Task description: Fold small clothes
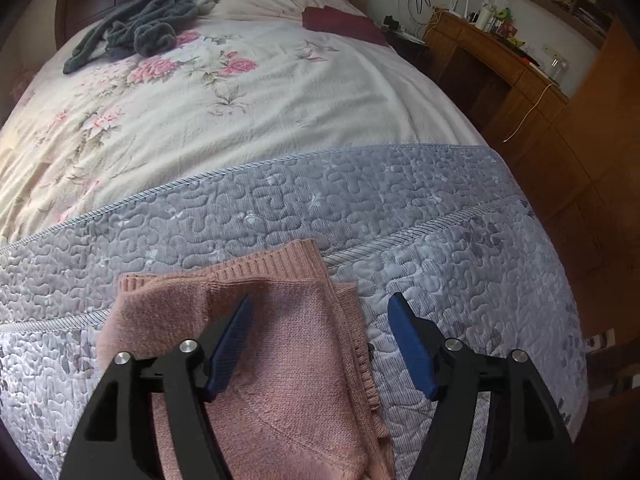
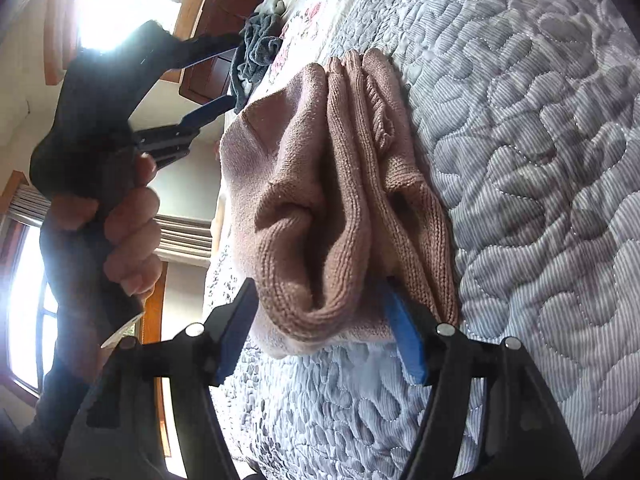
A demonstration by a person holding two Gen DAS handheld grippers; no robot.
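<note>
Grey quilted bedspread (image 1: 460, 216) fills my view; folded pink knitted garment (image 1: 296, 344) lies at six o'clock. My left gripper (image 1: 320, 340) hangs spread wide, empty; right gripper (image 2: 320, 320) gapes around its folds, unclamped.

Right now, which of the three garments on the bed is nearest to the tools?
The pink knitted garment, folded on the grey quilted bedspread. The dark grey fleece garment and maroon folded cloth lie far off.
</note>
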